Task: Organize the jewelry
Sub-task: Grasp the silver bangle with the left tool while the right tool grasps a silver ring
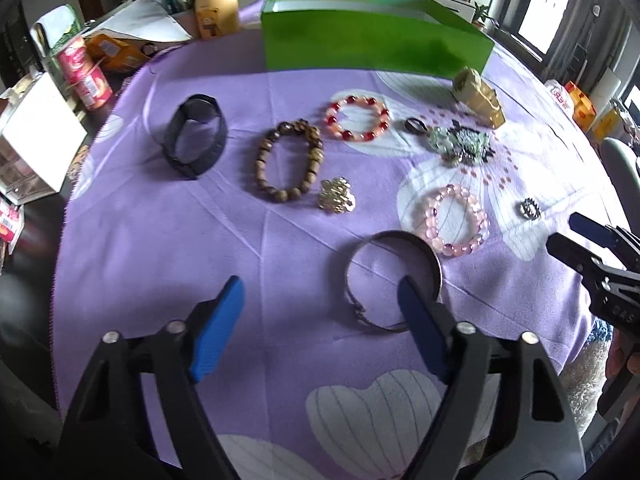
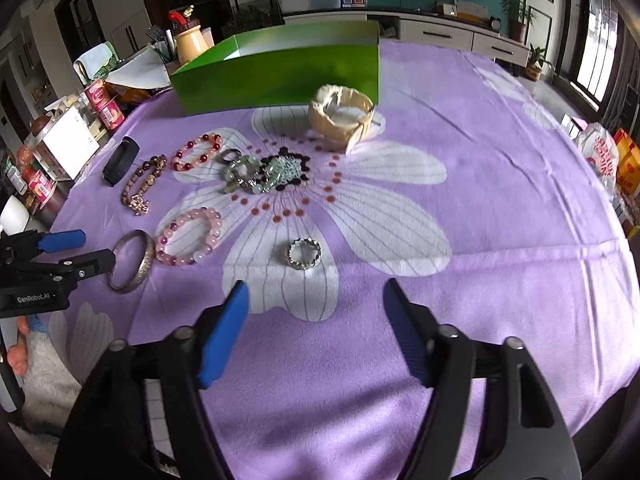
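Left claw spread beside the silver bangle, right claw spread near it; a skewed pinch could skid that bangle into the pink bracelet.

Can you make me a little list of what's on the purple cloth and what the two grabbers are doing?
cloth: purple cloth with white flowers
box: green box at the far edge
beaded bracelets: brown, red, pink
bangle: silver bangle, flat, beside the pink bracelet
watch: black watch, left of the brown bracelet
ring: silver ring
pile: green jewelry pile, mid-cloth
left gripper: open, holds nothing, one finger over the bangle
right gripper: open, holds nothing, just short of the ring
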{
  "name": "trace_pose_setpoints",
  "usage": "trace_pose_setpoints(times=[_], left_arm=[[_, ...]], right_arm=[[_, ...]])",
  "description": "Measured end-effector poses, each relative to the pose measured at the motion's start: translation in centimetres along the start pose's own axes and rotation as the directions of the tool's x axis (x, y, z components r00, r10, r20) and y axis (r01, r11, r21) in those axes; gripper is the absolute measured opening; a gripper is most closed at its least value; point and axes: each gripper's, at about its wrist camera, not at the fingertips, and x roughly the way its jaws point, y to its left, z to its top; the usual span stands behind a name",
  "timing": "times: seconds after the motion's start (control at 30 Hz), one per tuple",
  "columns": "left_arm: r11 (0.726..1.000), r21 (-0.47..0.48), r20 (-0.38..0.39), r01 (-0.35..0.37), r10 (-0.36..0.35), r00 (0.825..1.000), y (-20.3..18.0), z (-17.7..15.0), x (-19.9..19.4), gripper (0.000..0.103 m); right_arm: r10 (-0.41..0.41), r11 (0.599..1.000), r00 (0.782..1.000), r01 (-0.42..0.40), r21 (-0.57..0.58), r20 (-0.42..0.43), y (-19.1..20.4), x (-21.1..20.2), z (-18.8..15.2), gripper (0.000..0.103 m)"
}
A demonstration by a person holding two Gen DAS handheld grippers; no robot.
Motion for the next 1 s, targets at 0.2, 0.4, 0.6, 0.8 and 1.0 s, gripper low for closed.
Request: trace_pose_setpoints(times=[0.2, 0.4, 0.6, 0.8, 1.0], left_arm=[[0.999, 0.031, 0.005, 0.013, -0.013, 1.000, -0.6, -0.1, 0.8, 0.058], [0.997, 0.079, 0.040, 0.011, -0.014, 0.999, -1.2, 0.1, 0.8, 0.035], [0.990, 0.136, 0.058, 0.032, -0.040, 0.998, -2.1, 0.1, 0.8, 0.012], [0.992, 0.078, 0.050, 0.096, -0.100, 0.994, -1.2, 0.3, 0.4, 0.003], [0.991, 0.041, 0.078, 0.125, -0.128, 0.989, -0.4, 1.0, -0.9, 0.003]], right_arm=[[0.018, 1.000, 1.000, -0.018, 0.006, 0.019, 0.3, 1.3, 0.4, 0.054], [-0.012, 0.998, 0.999, 0.015, -0.063, 0.046, 1.3, 2.1, 0.9, 0.033], [-0.032, 0.995, 0.997, 0.038, -0.091, 0.071, 1.5, 2.4, 1.0, 0.021], [-0.024, 0.997, 0.996, 0.030, -0.070, 0.087, 1.2, 2.0, 1.0, 0.021], [-0.012, 0.999, 0.993, 0.018, -0.051, 0.120, 0.9, 0.6, 1.8, 0.021]])
